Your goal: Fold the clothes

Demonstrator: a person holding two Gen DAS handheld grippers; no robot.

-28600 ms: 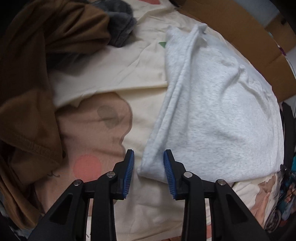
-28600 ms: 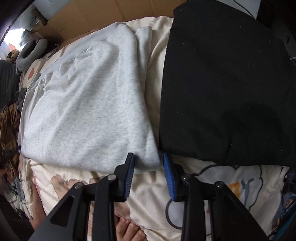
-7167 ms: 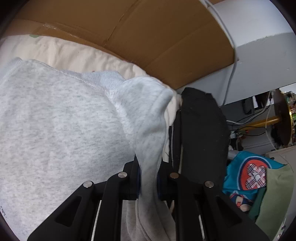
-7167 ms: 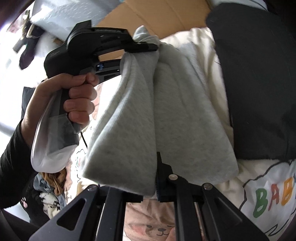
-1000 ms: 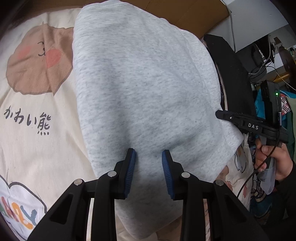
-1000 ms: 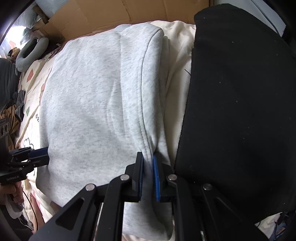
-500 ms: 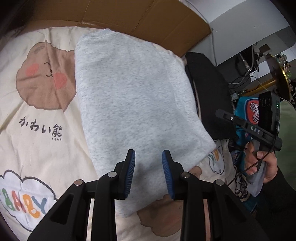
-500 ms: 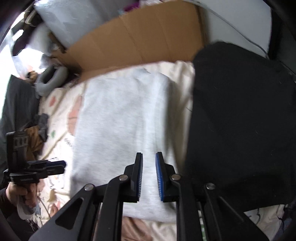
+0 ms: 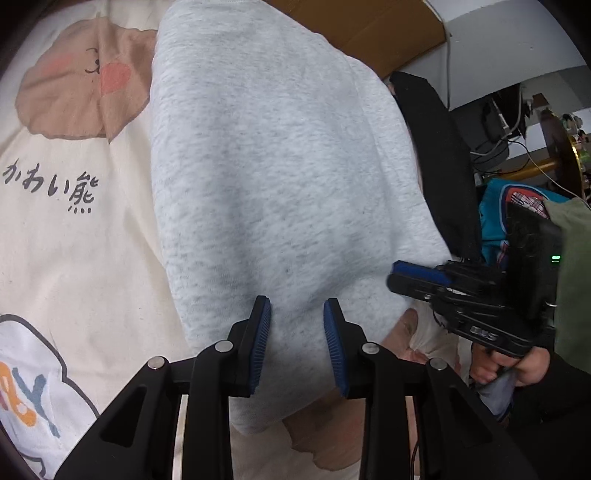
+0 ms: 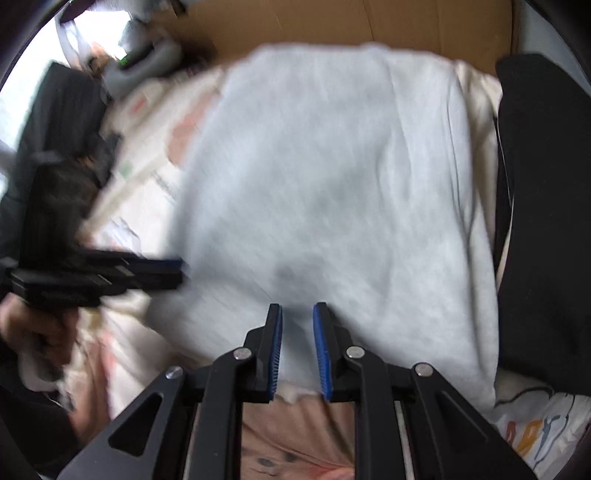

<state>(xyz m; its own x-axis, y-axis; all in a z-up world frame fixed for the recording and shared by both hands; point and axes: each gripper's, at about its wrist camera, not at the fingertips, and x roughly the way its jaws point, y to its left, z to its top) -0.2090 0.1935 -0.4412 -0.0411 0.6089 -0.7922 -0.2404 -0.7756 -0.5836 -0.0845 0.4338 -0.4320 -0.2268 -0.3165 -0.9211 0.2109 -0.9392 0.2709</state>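
The folded grey sweatshirt (image 9: 273, 177) lies flat on a cream bedsheet (image 9: 74, 229) printed with a brown bear face and dark lettering, a black garment (image 10: 546, 206) just beside it on the right and brown cardboard (image 10: 332, 22) at the far edge. The left tool (image 9: 297, 332) hangs over the sweatshirt's near edge, jaws parted with a clear gap and gripping nothing. The right tool (image 10: 297, 332), held in a hand (image 9: 517, 369) at the right of the left wrist view, sits over the near right part of the sweatshirt; its jaws, which have just been opening, stand slightly apart and empty. The right wrist view is blurred.
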